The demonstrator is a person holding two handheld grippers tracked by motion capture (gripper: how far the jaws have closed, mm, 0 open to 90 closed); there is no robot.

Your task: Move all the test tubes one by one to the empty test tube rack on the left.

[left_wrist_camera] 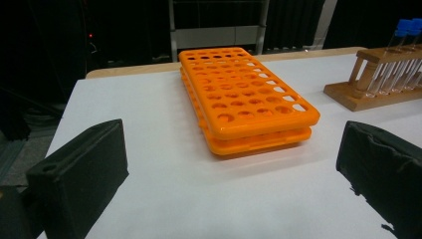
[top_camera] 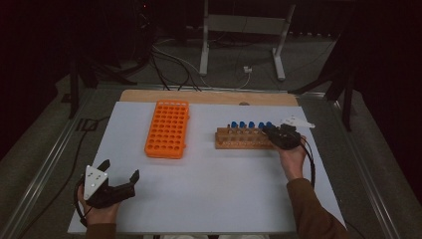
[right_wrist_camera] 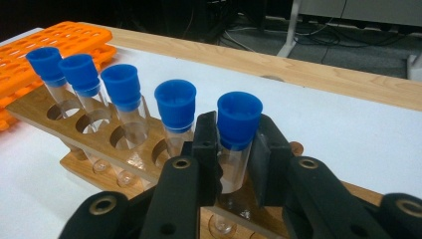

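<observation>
Right hand-held gripper point(right_wrist_camera: 234, 159) clamps blue-capped tube point(right_wrist_camera: 238, 130) (apparently unlabelled) in wooden rack point(right_wrist_camera: 54, 107).

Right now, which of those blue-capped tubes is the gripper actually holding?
The end tube of the wooden rack, at the right gripper: its jaws clamp it just below the cap. The other four stand free.

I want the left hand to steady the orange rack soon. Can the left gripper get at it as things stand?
Probably yes: the left gripper is open, and bare table lies between it and the orange rack.

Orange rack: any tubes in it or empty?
Empty. Every hole of the orange rack shows open in the left gripper view; the blue-capped tubes stand in the wooden rack.
</observation>
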